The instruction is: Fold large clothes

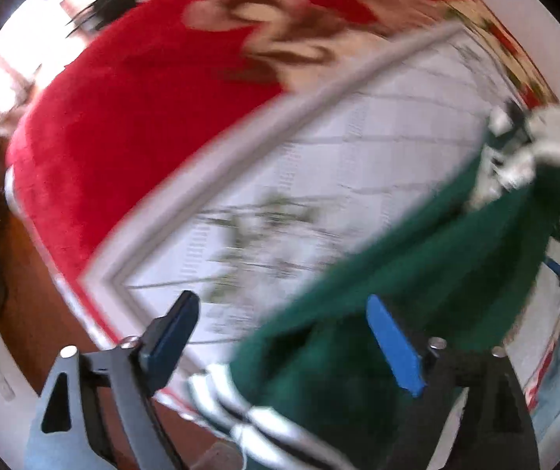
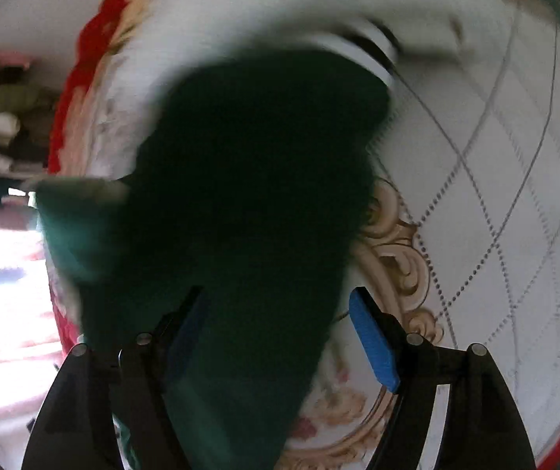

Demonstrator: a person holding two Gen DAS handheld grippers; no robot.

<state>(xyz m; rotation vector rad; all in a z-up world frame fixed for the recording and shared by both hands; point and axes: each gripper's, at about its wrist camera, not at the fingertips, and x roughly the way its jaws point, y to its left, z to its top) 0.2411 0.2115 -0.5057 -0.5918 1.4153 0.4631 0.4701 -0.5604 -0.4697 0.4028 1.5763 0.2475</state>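
Quilted bedspread (image 1: 358,149) under green garment (image 1: 417,258)

A white quilted bedcover (image 1: 358,164) with a grey diamond stitch pattern and a grey border is seen across the middle of the left wrist view, blurred. A red blanket (image 1: 131,125) with cream and brown flourishes fills the upper left of that view, and brown floor (image 1: 41,293) is visible at the lower left. In the right wrist view, beige scrollwork (image 2: 393,250) is printed on the bedcover, and a blurred stack of clothes (image 2: 2,129) is seen at the left edge.
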